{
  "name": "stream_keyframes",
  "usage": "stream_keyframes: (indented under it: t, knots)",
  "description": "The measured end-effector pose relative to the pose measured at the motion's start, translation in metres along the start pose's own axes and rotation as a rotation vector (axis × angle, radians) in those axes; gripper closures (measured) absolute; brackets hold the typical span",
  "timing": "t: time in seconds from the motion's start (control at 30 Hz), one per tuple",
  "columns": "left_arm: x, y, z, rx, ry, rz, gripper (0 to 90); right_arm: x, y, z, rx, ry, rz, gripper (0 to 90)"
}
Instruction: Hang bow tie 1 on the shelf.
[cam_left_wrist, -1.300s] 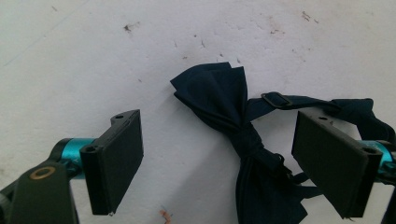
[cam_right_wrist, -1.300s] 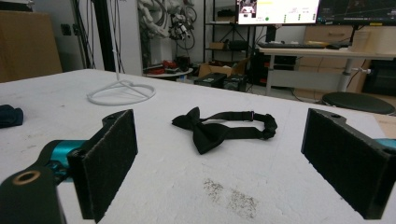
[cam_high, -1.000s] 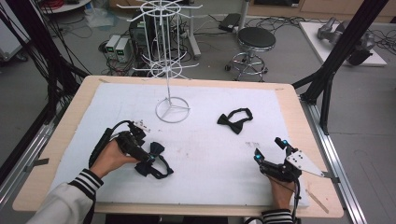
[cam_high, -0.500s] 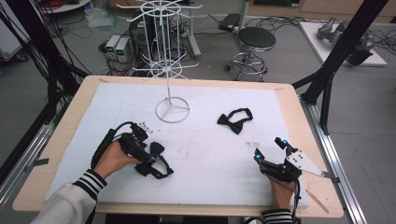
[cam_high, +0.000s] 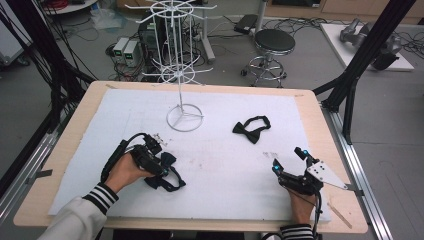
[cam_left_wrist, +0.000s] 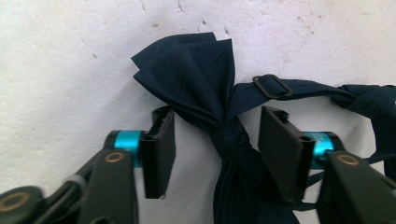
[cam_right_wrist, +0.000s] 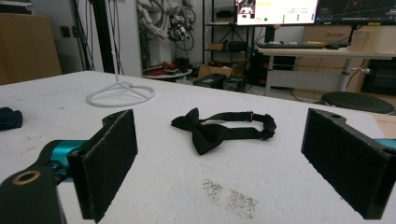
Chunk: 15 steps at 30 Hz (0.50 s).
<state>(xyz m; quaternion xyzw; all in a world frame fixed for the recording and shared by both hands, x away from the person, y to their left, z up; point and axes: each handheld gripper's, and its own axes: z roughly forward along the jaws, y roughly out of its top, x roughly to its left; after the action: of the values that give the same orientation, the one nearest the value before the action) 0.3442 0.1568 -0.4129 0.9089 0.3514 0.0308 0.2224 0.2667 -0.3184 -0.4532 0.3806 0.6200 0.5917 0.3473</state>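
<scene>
Risk: the left claw (cam_left_wrist: 212, 149) has just been closing around the knot of the dark navy fabric bow tie (cam_left_wrist: 201, 88), but its pads are not yet pressing, so the grip could be taken on one loose wing fold only. The cloth may then slide out on lifting, or the strap's metal slider buckle (cam_left_wrist: 273, 86) may snag. The tie is seen crumpled near the tabletop's (cam_high: 75, 127) front-left corner, wings pleated, strap looped aside. The right claw (cam_high: 290, 165) is spread wide and empty near the front-right corner, facing a second black bow tie (cam_right_wrist: 219, 128).
</scene>
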Motion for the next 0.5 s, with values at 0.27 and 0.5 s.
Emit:
stream_keyframes:
  t: [0.27, 0.5]
  knots:
    - [-0.0018, 0.0005, 0.0013, 0.015, 0.023, 0.000, 58.0, -0.0002, 0.0000, 0.0000, 0.000, 0.000, -0.001, 9.9]
    - [-0.0040, -0.0004, 0.0004, 0.009, 0.014, 0.036, 73.9, 0.0000, 0.0000, 0.0000, 0.000, -0.002, -0.002, 9.9]
